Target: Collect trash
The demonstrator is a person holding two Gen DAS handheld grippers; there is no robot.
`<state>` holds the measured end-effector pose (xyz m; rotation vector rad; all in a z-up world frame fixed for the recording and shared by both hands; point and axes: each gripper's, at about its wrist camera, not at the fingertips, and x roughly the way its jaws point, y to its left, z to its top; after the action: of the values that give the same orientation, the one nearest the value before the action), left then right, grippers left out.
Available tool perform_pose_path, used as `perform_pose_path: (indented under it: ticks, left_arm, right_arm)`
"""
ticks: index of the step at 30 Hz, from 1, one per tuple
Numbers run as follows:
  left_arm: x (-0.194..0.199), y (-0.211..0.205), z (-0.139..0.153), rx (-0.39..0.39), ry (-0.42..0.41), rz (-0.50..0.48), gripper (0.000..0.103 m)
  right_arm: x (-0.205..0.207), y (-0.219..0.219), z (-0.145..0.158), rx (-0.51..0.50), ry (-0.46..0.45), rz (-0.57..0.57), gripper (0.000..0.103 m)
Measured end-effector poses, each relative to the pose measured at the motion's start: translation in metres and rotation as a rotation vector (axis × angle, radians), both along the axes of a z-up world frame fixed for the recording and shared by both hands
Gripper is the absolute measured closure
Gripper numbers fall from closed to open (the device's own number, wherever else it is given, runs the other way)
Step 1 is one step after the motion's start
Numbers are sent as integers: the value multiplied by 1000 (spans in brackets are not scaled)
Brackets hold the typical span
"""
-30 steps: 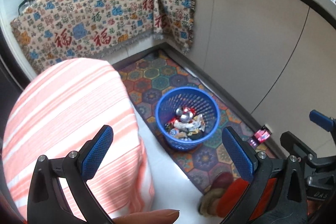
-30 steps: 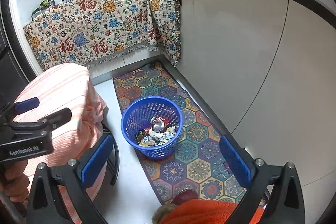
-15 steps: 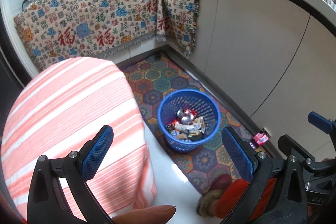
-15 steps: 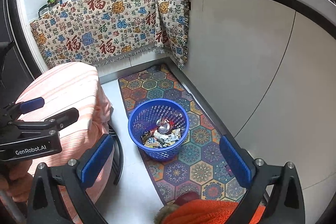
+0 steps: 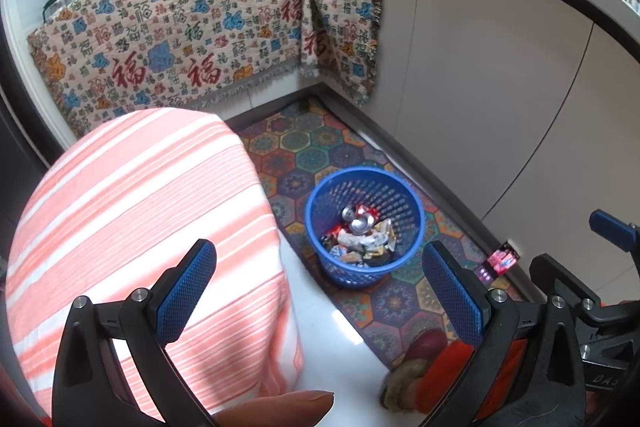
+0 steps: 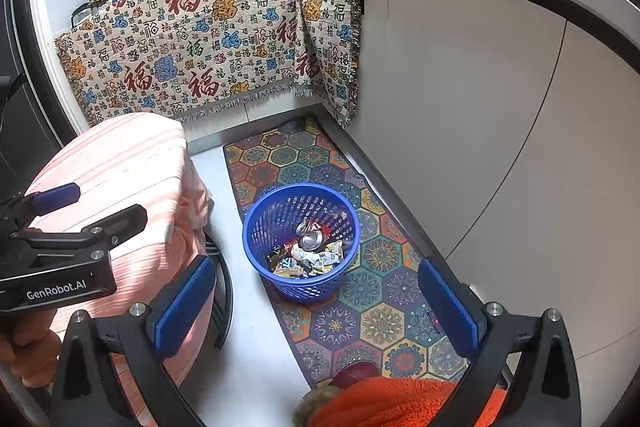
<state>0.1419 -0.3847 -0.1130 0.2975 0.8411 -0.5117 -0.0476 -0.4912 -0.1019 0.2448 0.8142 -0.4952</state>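
Both tools are held high with nothing in them. The left gripper (image 5: 320, 287) has its blue pads spread wide, and the right gripper (image 6: 316, 303) is just as wide open and empty. Below and ahead of them stands the blue basket (image 5: 404, 263) on the patterned rug (image 6: 376, 291), with the striped table (image 5: 132, 227) just to the basket's left and the white cabinets (image 6: 480, 115) to its right. Crushed cans and wrappers (image 5: 362, 237) lie heaped inside the basket. Beyond the basket a printed cloth (image 6: 200, 47) hangs over the counter front. The tabletop looks bare, so the gathering seems nearly done. A small pink packet (image 5: 503, 261) lies on the floor right of the basket, by the cabinet foot; if that is trash, the next move is to lower a gripper to it, close on it and carry it over the basket's rim.
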Motion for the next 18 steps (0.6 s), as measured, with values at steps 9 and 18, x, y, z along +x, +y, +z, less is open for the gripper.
perform_pose_path:
  ticks: [9, 18]
  left_arm:
    - [1, 2, 0, 5, -1, -1, 1]
    - [3, 2, 0, 10, 2, 0, 1]
  right_arm:
    - [0, -1, 0, -1, 1, 0, 0]
    - [1, 0, 0, -3, 3, -1, 0]
